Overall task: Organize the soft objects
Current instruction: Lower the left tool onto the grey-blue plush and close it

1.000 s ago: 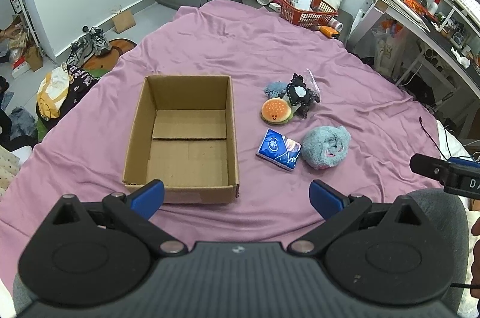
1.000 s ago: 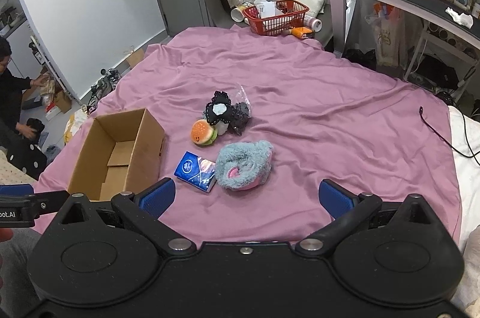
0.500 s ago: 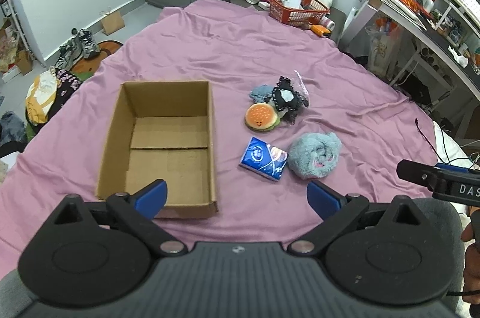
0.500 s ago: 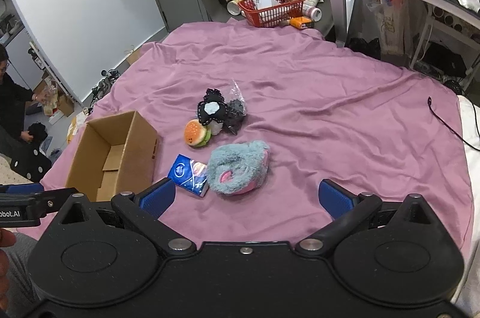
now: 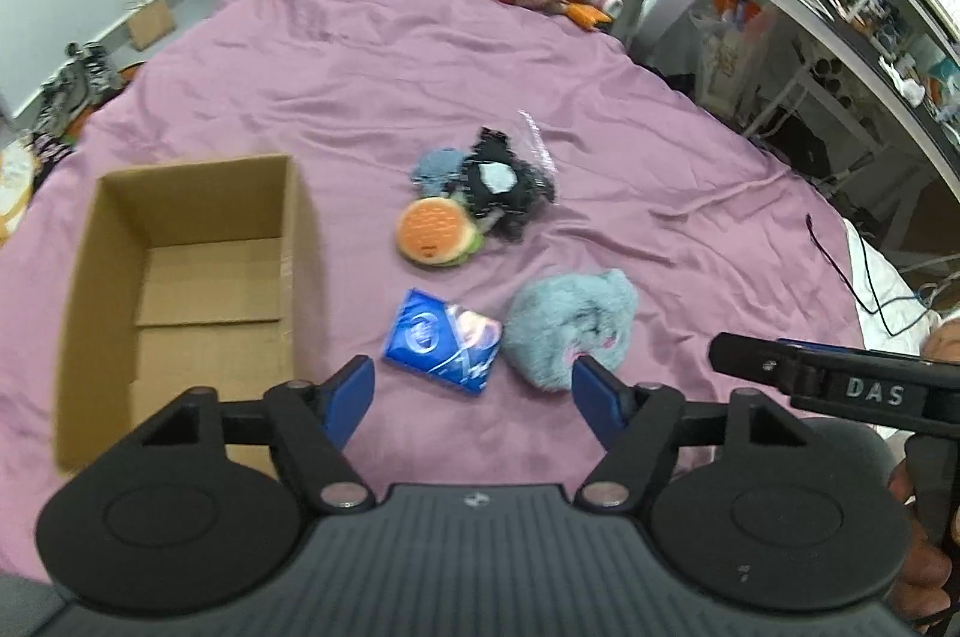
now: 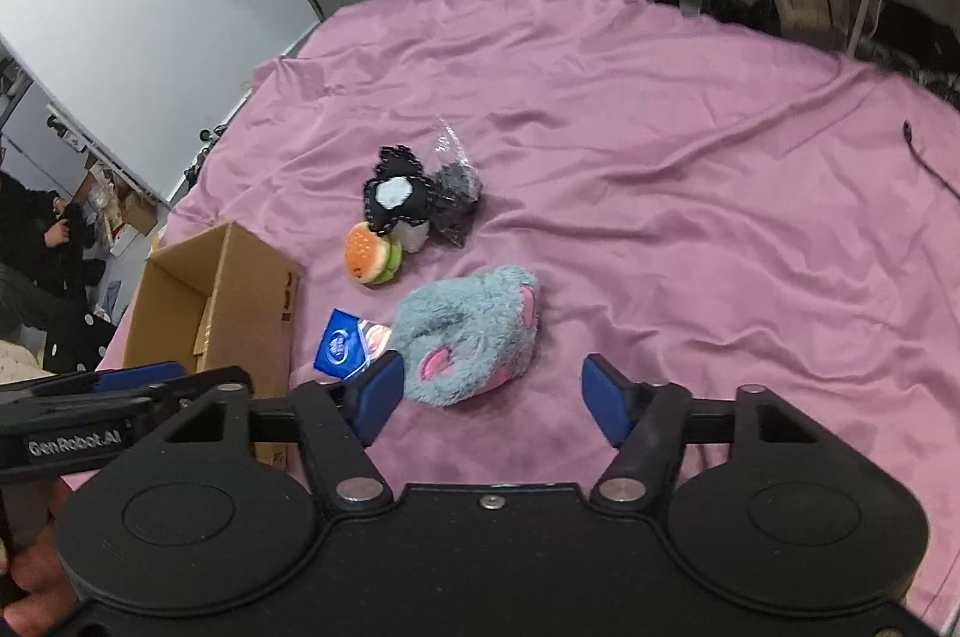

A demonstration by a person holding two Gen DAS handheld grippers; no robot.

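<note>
A cluttered bedroom, its bed [image 5: 630, 108] under a wrinkled purple sheet. Over the last second both claws have dropped closer to the toys. The right claw [image 6: 492, 394], wide and empty, now hangs just short of the fluffy blue slipper [image 6: 468, 331], probably the first pick. The left claw [image 5: 474, 394], also wide, has the tissue pack [image 5: 444, 340] just ahead, the empty box [image 5: 186, 277] ahead-left, and the burger toy [image 5: 435, 232] and black plush [image 5: 501, 184] beyond.
</note>
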